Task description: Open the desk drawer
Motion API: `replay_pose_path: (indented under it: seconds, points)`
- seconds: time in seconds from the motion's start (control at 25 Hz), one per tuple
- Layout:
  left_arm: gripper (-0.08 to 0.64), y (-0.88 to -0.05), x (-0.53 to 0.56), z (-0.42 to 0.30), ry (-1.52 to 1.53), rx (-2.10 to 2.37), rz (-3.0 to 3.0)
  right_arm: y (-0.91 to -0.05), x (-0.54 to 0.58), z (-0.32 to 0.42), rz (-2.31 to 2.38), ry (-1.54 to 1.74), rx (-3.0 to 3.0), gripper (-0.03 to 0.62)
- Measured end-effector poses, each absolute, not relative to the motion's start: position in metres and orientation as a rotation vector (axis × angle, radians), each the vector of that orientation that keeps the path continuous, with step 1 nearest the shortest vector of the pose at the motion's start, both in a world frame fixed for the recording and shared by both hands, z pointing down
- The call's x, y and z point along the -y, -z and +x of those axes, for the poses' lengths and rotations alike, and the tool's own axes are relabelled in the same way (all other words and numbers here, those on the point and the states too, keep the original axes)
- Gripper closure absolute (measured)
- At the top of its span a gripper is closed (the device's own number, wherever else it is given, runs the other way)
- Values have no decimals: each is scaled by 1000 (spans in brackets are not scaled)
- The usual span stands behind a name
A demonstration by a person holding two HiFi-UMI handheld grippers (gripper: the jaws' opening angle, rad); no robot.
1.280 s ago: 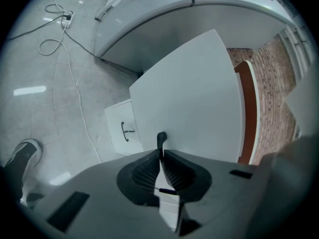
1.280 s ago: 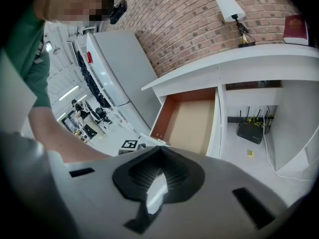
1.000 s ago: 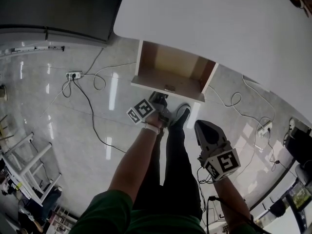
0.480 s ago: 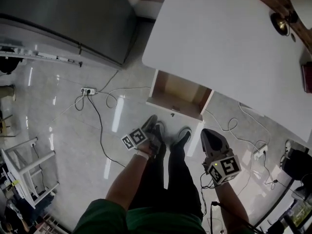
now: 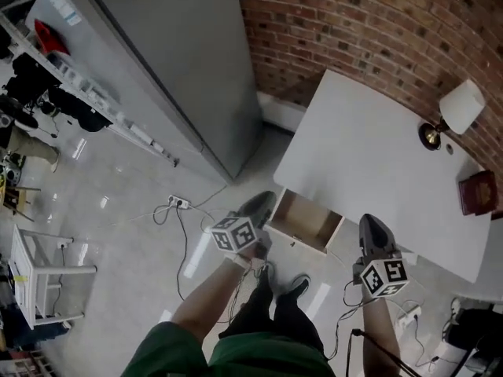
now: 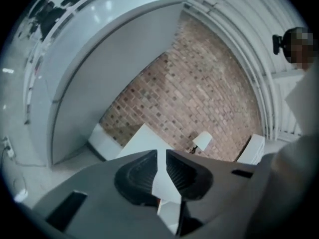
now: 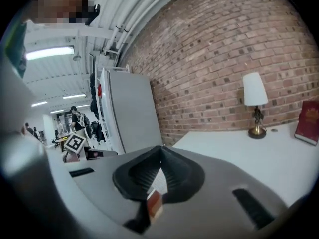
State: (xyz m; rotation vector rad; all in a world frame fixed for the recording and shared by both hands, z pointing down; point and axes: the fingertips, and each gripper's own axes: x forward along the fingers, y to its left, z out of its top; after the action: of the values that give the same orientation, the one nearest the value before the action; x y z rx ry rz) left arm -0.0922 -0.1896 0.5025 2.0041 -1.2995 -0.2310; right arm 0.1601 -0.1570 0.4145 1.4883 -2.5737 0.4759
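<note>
Two grippers held over the floor: left gripper (image 5: 259, 201) with jaws parted by a narrow slit, just been closing, nothing between; right gripper (image 5: 371, 225) with tips pressed together on nothing. Desk drawer (image 5: 306, 222) pulled out from under white desk (image 5: 369, 155), between both grippers, gripped by neither. Noted around: lamp (image 5: 458, 107) and red book (image 5: 476, 192) on desk by brick wall (image 5: 354, 30), grey cabinet (image 5: 181, 69) at left, power strip (image 5: 179, 203) with cables on floor.

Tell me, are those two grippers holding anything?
Nothing is held. On the left gripper the jaws have just been closing but stand slightly apart, only air between. On the right gripper the jaws are together, empty. The drawer is open, untouched.
</note>
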Motion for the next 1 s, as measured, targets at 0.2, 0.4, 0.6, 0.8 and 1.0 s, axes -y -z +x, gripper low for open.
replay_pose_path:
  seconds: [0.2, 0.4, 0.6, 0.8, 1.0]
  points:
    - [512, -347, 232, -98, 325, 1372, 2289, -311, 189, 141, 1513, -236, 2682, 591]
    - [518, -250, 226, -88, 290, 1474, 2457, -225, 195, 129, 1517, -75, 2761, 591]
    - [520, -185, 222, -64, 99, 1601, 2713, -165, 195, 126, 1542, 79, 2799, 591]
    - [520, -128, 204, -39, 61, 1671, 2975, -129, 187, 130, 1606, 165, 2799, 592]
    - [520, -83, 189, -26, 148, 1685, 3073, -95, 173, 127, 1676, 266, 2798, 591]
